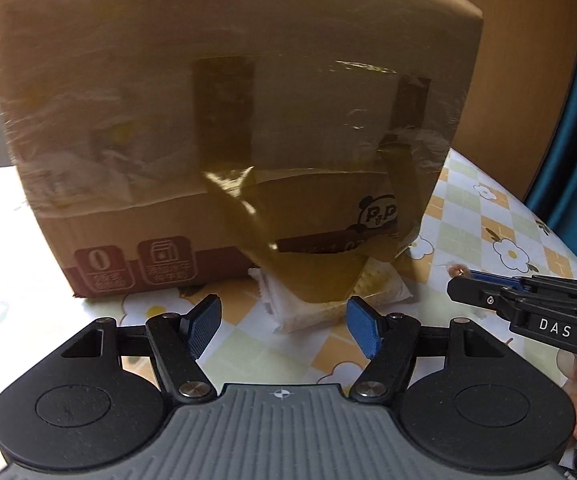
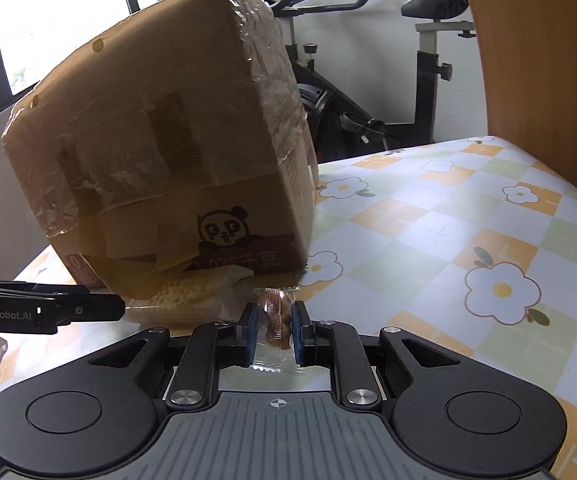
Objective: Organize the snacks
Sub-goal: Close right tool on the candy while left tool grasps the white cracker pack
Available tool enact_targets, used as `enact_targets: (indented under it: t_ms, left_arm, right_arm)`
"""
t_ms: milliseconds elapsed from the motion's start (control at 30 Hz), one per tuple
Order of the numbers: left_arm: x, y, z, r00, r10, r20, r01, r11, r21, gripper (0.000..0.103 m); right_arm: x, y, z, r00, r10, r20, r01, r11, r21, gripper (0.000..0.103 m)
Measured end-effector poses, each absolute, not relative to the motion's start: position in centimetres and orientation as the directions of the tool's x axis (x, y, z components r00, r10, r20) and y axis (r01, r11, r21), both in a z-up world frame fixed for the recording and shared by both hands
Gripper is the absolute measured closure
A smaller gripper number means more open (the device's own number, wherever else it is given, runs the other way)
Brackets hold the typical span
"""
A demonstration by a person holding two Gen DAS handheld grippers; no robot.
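Observation:
A taped cardboard box (image 1: 216, 120) with a panda logo stands tilted on the flowered tablecloth; it also shows in the right wrist view (image 2: 168, 140). A pale wrapped wafer snack (image 1: 328, 300) lies partly under the box's front edge, also seen in the right wrist view (image 2: 192, 300). My left gripper (image 1: 284, 326) is open, just in front of that snack. My right gripper (image 2: 274, 332) is shut on a small clear packet of brown snacks (image 2: 274, 314), held near the box's corner. The right gripper also shows in the left wrist view (image 1: 460, 286).
The table (image 2: 468, 240) has a yellow and green checked cloth with white flowers. An exercise bike (image 2: 368, 92) stands behind it. A wooden panel (image 2: 536, 60) rises at the right. Loose brown tape (image 1: 300, 256) hangs off the box's front.

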State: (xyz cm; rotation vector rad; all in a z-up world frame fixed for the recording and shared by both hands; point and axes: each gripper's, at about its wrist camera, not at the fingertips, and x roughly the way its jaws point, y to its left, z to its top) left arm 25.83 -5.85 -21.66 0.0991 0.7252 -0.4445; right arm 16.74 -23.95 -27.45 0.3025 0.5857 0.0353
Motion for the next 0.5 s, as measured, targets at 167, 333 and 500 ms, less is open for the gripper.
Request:
enact_targets:
  t_ms: [167, 333, 500]
  left_arm:
    - [27.2, -8.1, -21.8, 0.655, -0.386, -0.649, 0.481, 0.876, -0.036, 0.032]
    - [28.1, -9.5, -21.9, 0.644, -0.418, -0.641, 0.528, 0.849, -0.024, 0.033]
    - [28.3, -10.3, -22.5, 0.622, -0.440, -0.648, 0.564, 0.825, -0.020, 0.033]
  right_arm:
    - [16.8, -23.8, -27.6, 0.835, 0.115, -0.539, 0.057, 0.954, 0.293, 0.087]
    - [17.0, -23.9, -27.8, 0.833, 0.124, -0.539, 0.058, 0.950, 0.308, 0.087]
    - [17.2, -24.0, -27.9, 0.832, 0.132, -0.539, 0.055, 0.947, 0.317, 0.087]
